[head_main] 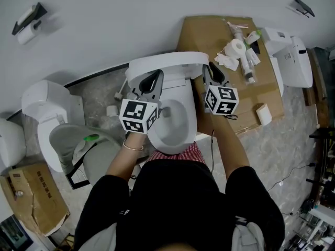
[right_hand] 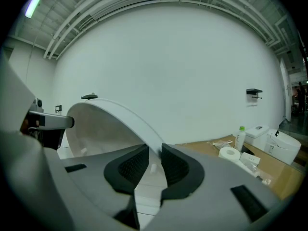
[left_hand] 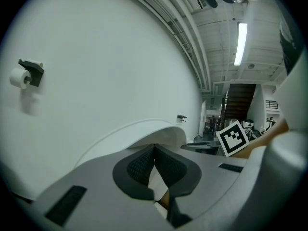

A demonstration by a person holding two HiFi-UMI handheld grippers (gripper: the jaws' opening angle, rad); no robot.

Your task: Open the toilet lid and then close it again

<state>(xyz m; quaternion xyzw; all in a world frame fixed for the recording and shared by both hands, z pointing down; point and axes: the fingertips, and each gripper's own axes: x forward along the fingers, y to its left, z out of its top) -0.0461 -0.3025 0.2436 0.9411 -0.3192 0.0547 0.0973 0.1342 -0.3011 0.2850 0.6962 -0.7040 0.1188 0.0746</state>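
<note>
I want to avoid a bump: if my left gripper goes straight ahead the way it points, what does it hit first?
The raised toilet lid. The left gripper points at its curved white face, which rises just past the jaw tips. How small the gap is I can't judge.

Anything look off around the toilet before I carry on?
The white toilet lid stands raised and looks intact. Only oddity: white bottles and paper rolls lie strewn on the flattened brown cardboard to its right.

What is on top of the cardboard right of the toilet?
The cardboard holds a toilet roll, crumpled tissue and bottles at its far end, another roll at its near edge. The right gripper covers part of its left side.
</note>
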